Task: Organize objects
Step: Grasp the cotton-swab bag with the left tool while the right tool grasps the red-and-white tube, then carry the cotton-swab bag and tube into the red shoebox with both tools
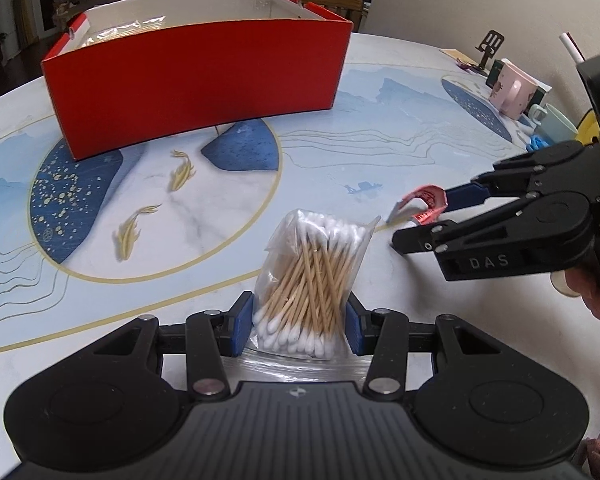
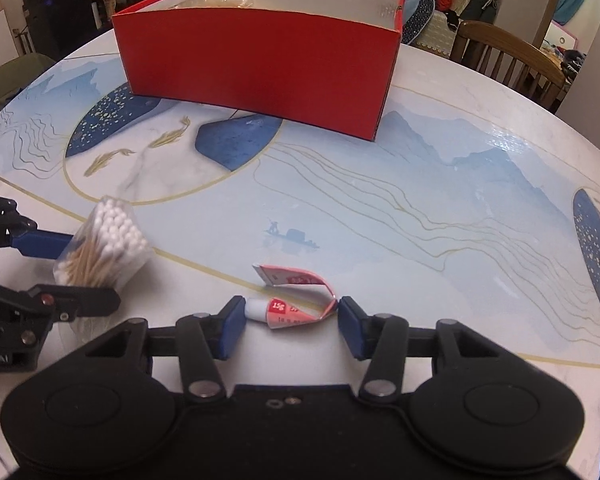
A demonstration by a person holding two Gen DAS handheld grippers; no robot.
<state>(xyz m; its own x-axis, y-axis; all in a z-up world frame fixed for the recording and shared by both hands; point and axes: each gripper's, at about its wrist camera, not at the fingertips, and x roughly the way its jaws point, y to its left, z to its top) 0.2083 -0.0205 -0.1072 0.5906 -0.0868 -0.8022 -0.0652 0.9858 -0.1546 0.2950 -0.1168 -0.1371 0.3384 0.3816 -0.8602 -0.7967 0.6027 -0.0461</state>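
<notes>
Cotton-swab bag (image 1: 308, 280) sits pinched in left tool (image 1: 300, 320), pads pressing both sides, low over bench (image 1: 380, 140). Bent ointment tube (image 2: 296, 300) lies btwn right tool (image 2: 292, 322) pads, jaws wide, not gripping yet. Red box (image 1: 196, 80) at 12 o'clock, mugs (image 1: 516, 94) approx 2 o'clock.

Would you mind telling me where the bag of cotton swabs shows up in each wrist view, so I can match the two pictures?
Left wrist view: the bag of cotton swabs sits bottom centre, between the left gripper pads.
Right wrist view: the same bag is at the left edge, mid-height, between the left gripper's fingers, seen side-on.
Shared landmark: the red box stands at the far side of the table in both.
</notes>
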